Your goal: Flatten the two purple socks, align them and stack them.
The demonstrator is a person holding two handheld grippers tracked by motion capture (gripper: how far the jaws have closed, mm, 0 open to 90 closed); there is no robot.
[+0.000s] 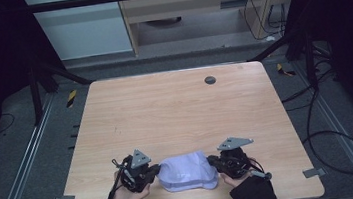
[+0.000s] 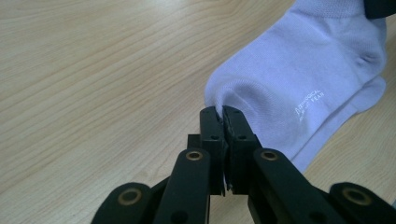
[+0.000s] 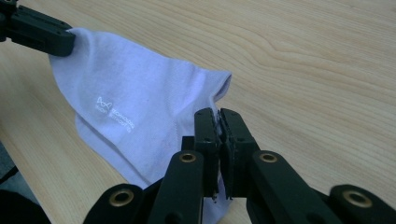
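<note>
A pale lilac sock (image 1: pixel 188 171) with small white lettering lies near the front edge of the wooden table (image 1: pixel 176 114), stretched between both grippers. My left gripper (image 1: pixel 155 171) is shut on the sock's left end; in the left gripper view its jaws (image 2: pixel 222 112) pinch a fold of the sock (image 2: pixel 299 88). My right gripper (image 1: pixel 213 162) is shut on the sock's right end; in the right gripper view the jaws (image 3: pixel 218 114) clamp the sock (image 3: pixel 135 107) near its open cuff. The left gripper's jaws show far off (image 3: pixel 65 42), holding the other end.
A small dark round disc (image 1: pixel 209 80) sits in the tabletop near the far edge. Black frame legs and cables stand on the floor around the table. A person's hands and dark sleeves come in at the front edge.
</note>
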